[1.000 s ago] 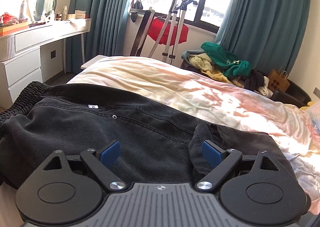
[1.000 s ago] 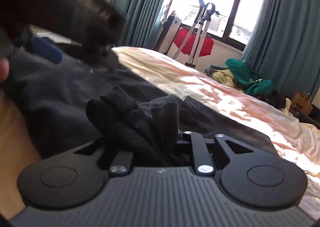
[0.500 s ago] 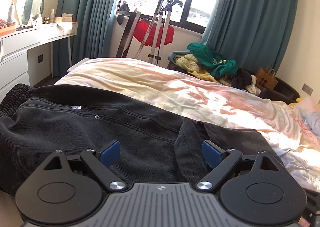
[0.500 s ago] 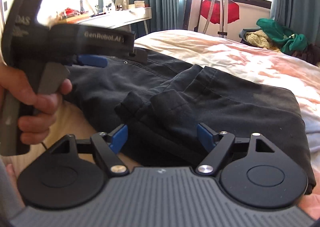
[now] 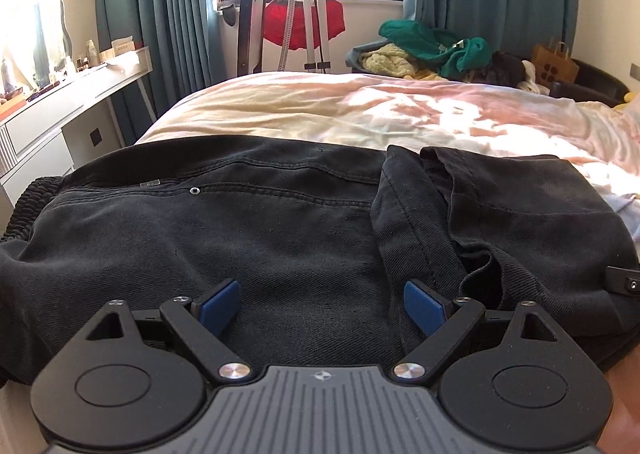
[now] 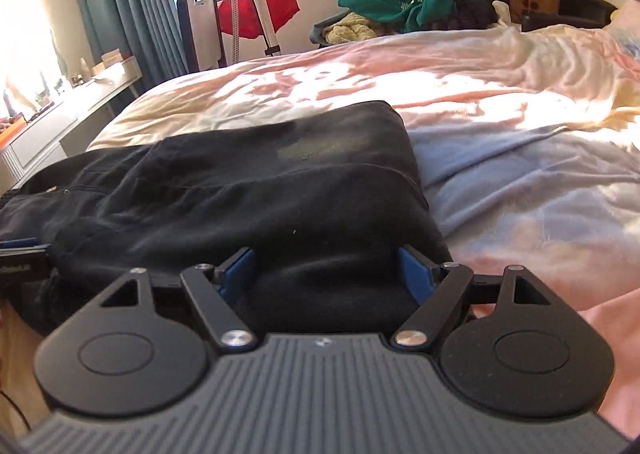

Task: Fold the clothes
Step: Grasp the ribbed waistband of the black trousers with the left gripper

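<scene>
Black jeans lie folded on the bed, the elastic waistband at the left and a leg end doubled over on the right. My left gripper is open, its blue pads just above the near edge of the jeans. In the right wrist view the jeans lie as a dark folded bundle. My right gripper is open, its blue pads on either side of the bundle's near right corner. The left gripper's tip shows at the left edge.
The bed has a pale pink, yellow and blue duvet stretching right and back. A white desk stands at the left. A red item on a stand, a pile of clothes and a paper bag sit below the window.
My right gripper has opened, let go of the black cloth, and swung right to the bundle's right corner. My left gripper stayed open and shifted slightly right over the jeans.
</scene>
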{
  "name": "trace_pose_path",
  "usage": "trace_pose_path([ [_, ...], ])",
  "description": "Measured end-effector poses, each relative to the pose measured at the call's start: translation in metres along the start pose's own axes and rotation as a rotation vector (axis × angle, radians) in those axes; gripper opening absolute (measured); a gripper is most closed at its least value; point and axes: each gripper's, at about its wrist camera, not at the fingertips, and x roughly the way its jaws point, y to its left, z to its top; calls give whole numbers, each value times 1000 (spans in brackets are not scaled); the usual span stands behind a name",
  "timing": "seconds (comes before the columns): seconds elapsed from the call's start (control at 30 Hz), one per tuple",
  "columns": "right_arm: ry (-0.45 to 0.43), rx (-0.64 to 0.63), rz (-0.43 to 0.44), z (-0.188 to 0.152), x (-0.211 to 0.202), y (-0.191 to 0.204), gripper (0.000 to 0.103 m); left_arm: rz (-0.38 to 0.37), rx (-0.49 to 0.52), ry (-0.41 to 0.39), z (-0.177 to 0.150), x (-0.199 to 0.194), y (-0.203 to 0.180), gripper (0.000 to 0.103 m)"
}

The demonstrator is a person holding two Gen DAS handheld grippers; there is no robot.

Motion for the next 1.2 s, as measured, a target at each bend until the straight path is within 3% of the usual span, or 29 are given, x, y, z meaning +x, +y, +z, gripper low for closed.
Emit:
trace_pose_path([
  [0.17, -8, -7, 0, -2, -1, 1, 83, -17, -96, 2, 6, -23, 17, 90],
  [0.47, 1, 5, -17, 4, -4, 3, 83, -28, -491, 83, -3, -78, 111, 99],
  [0.6, 2, 26, -12, 5, -8, 0, 83, -49, -785, 174, -25, -72, 170, 100],
  [0.8, 17, 28, -34, 7, -14, -7, 81, -52, -1189, 172, -50, -25, 232, 93],
  [0.9, 17, 67, -24, 6, -15, -14, 81, -57, -1220, 117, -46, -13, 240, 93],
  [0.97, 12, 68, -26, 6, -16, -14, 81, -5, -1212, 78, -42, -10, 244, 92],
  [1.1, 0, 71, -30, 6, -17, -14, 81, 60, -1252, 23, -46, -4, 262, 82],
  [1.2, -32, 49, -25, 7, -20, -9, 81, 57, -1266, 9, -49, 2, 271, 77],
])
